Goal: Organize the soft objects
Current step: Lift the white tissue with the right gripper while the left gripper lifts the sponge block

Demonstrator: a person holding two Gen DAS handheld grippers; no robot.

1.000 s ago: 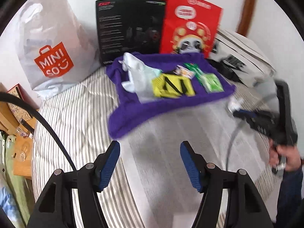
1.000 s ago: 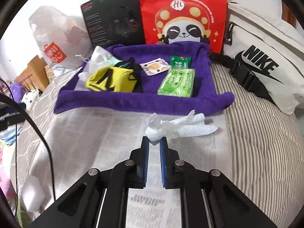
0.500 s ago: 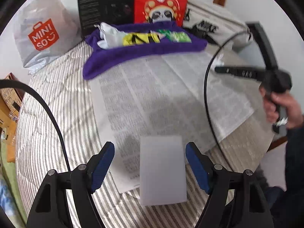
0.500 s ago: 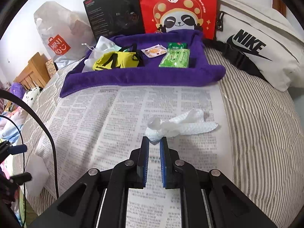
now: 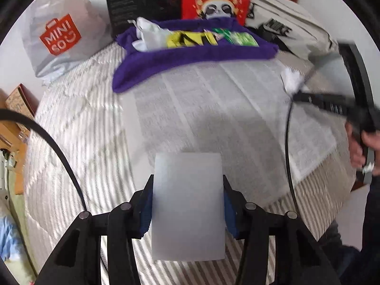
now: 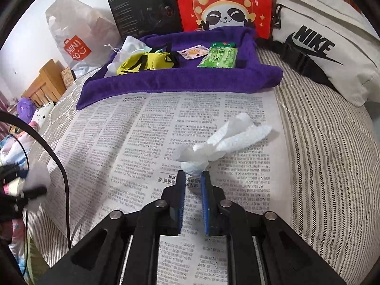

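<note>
- Striped bedding (image 6: pixel 320 142) carries a spread newspaper (image 6: pixel 133 142); behind it lies a purple towel (image 6: pixel 180 83) holding small items.
- Left gripper (image 5: pixel 187 190) is closing, its blue pads against both sides of a white foam block (image 5: pixel 187 204) at the newspaper's near edge.
- Right gripper (image 6: pixel 192 178) is opening; a crumpled white tissue (image 6: pixel 223 144) on the newspaper has its end between the parted tips.

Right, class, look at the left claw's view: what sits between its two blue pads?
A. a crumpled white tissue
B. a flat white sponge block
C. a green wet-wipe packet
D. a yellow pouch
B: the left claw has the flat white sponge block between its blue pads, which are closing against its sides; the tissue lies on the newspaper by the right claw.
</note>
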